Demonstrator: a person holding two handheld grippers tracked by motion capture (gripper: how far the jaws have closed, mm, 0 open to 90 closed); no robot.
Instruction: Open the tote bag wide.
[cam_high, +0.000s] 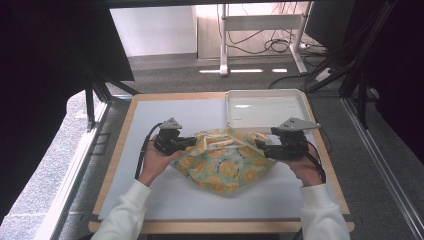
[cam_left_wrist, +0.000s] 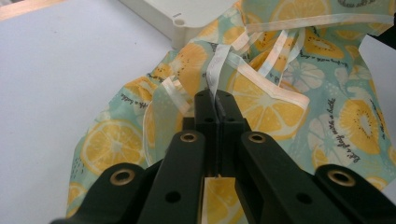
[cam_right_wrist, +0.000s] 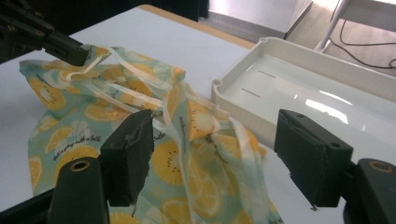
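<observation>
Seen from above, a lemon-print cloth (cam_high: 225, 161) lies bunched on the white table (cam_high: 150, 195), just in front of a white tray (cam_high: 265, 107). The left claw (cam_high: 192, 142) meets its left edge, the right claw (cam_high: 259, 145) its right edge.

Left gripper view: the claw (cam_left_wrist: 216, 100) is clamped on the cloth's pale ribbon strap (cam_left_wrist: 215, 70).

Right gripper view: the claw (cam_right_wrist: 215, 156) stands wide apart over the cloth (cam_right_wrist: 191, 154), beside the tray (cam_right_wrist: 299, 93).

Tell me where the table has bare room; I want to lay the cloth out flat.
Bare mat lies left of the white tray, behind the left gripper. A wide bare strip runs in front of the fruit-print cloth, between the person's sleeves. It is crowded at mid-table: the cloth lies against the tray's near wall, with the right gripper at its right edge.
</observation>
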